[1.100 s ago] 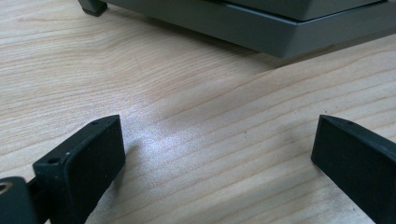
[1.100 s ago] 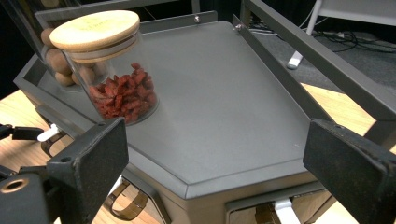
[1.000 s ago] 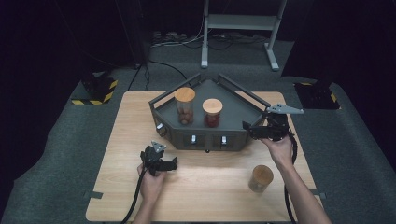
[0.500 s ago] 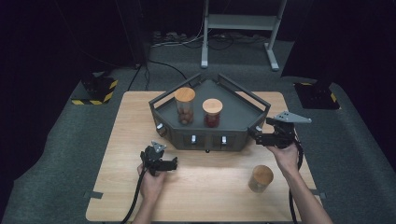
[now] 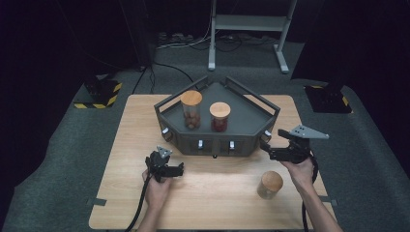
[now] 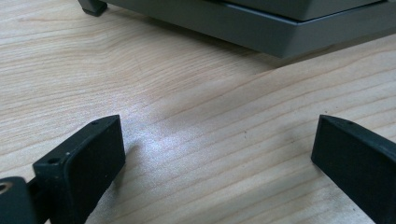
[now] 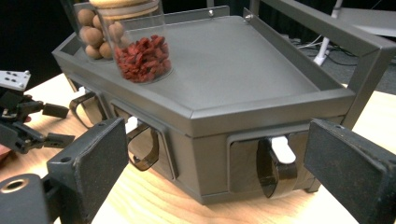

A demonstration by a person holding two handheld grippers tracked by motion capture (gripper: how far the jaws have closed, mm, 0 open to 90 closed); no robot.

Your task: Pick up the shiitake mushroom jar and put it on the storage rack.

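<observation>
A grey angular tray [image 5: 251,121] with drawers in its front stands mid-table. On it stand a jar of brown balls [image 5: 191,110] and a jar of red pieces [image 5: 220,117], both with wooden lids. A third wooden-lidded jar [image 5: 270,184] sits on the table at the front right. My right gripper [image 5: 273,151] is open at the tray's front right corner. In the right gripper view its jaws [image 7: 219,158] flank a dark drawer handle [image 7: 275,165] without touching it. My left gripper [image 5: 178,169] rests low, open, with bare wood between its jaws [image 6: 215,158].
The wooden table [image 5: 125,145] has free room at the left and along the front centre. The tray's raised rails [image 7: 369,51] frame its back and sides. My left gripper [image 7: 63,125] shows at the far left in the right gripper view. Dark floor with cables surrounds the table.
My right gripper has drawn back from the tray's right rim, toward the person and lower, to the tray's front right corner. The left gripper has stayed put.
</observation>
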